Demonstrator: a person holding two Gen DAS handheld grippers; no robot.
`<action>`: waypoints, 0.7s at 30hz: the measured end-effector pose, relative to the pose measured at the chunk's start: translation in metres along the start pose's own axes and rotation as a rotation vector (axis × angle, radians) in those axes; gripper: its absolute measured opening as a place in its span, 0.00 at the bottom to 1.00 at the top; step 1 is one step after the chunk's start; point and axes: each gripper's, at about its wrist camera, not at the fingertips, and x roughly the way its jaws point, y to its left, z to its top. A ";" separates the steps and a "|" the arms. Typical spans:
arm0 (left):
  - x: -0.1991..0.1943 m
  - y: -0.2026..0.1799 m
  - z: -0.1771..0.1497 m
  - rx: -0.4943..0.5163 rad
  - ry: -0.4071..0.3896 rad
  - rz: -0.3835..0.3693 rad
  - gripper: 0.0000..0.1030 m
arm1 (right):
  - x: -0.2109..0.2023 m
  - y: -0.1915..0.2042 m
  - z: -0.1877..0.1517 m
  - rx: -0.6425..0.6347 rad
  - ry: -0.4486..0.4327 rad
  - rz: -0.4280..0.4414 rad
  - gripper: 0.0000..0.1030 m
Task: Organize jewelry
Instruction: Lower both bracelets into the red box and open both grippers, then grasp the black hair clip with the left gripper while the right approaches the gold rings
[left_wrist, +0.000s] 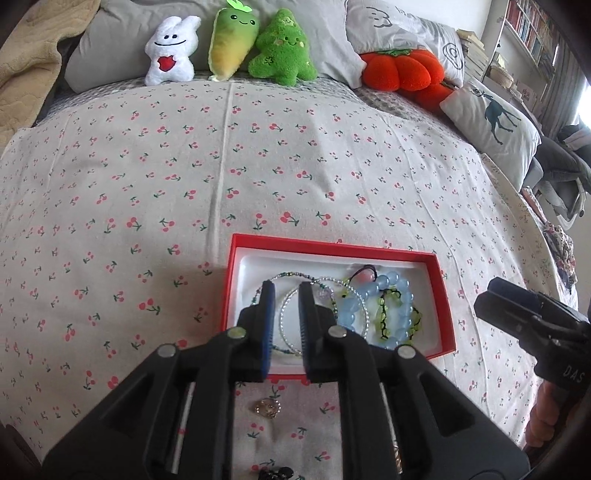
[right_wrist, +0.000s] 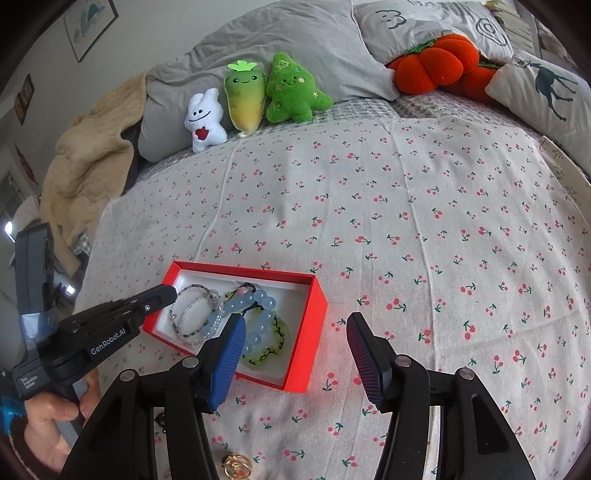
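Left gripper (left_wrist: 283, 314) hovered over the red box (right_wrist: 306, 343) on the bed (left_wrist: 258, 155), fingers a narrow gap apart, holding nothing. Box held bracelets (left_wrist: 384, 314); a gold ring (left_wrist: 266, 408) lay on the bed just beside it. Right gripper (right_wrist: 295, 347) sat near the box, fingers wide apart.

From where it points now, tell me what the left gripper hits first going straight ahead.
Most likely the clear bead bracelet in the red box: the left gripper sits over the box with that bracelet between its fingers. How high it hangs above is unclear.
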 end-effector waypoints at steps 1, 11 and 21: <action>-0.002 0.000 0.000 0.003 0.000 0.002 0.27 | 0.000 0.001 -0.001 -0.003 0.002 -0.003 0.57; -0.049 0.004 -0.032 0.050 0.012 0.094 0.77 | -0.013 0.023 -0.028 -0.062 0.037 -0.052 0.76; -0.074 0.017 -0.087 0.041 0.076 0.147 0.84 | -0.027 0.042 -0.070 -0.110 0.051 -0.150 0.81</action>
